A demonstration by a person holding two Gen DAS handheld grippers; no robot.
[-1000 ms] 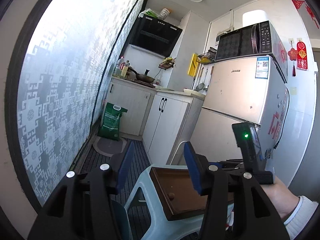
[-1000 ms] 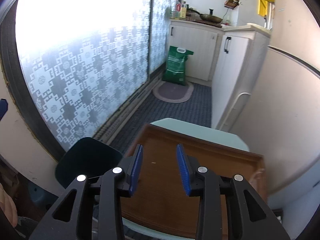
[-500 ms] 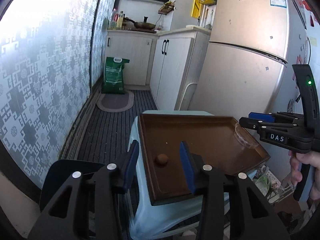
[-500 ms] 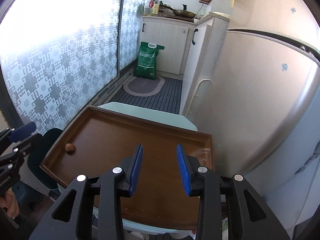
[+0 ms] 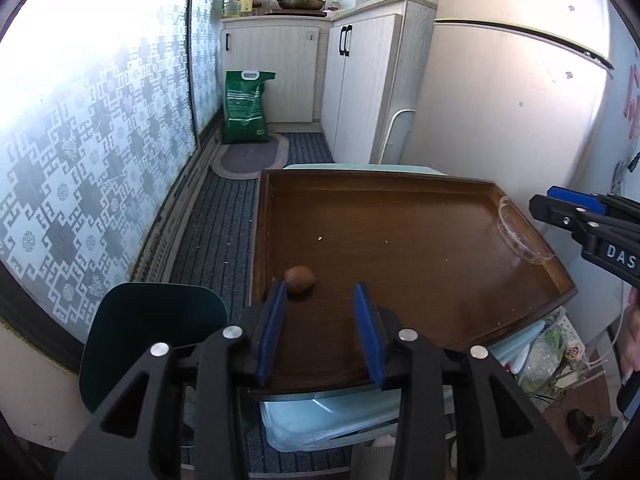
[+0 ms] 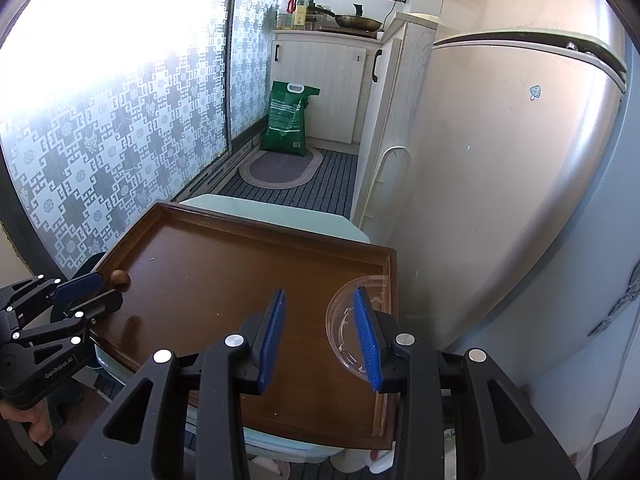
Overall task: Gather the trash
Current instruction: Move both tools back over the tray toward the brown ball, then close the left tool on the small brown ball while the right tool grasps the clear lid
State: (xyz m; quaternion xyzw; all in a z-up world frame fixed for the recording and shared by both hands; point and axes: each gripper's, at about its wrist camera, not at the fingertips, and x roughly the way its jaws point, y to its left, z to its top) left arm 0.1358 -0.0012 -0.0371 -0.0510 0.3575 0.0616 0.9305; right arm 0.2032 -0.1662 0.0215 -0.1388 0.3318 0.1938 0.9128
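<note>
Brown tray [image 5: 400,240] holds the trash: a nut [image 5: 299,279] near its left edge, a clear lid [image 6: 352,320] at the right rim. Left gripper [image 5: 320,332], jaws spread and empty after narrowing, hangs just short of the nut, likely sized to pinch it. Right gripper [image 6: 320,336], spread and empty, straddles the lid's edge.

1. The left wrist view is taken from just behind the left gripper [image 5: 320,332], angled downward over the near left corner of the brown tray [image 5: 420,240], close to it.
2. The right wrist view is taken from behind the right gripper [image 6: 320,336], angled downward over the tray's near right part.
3. The tray, green bag [image 5: 245,108] and fridge [image 6: 500,160] ahead are shared; each gripper is seen at the other view's edge.
</note>
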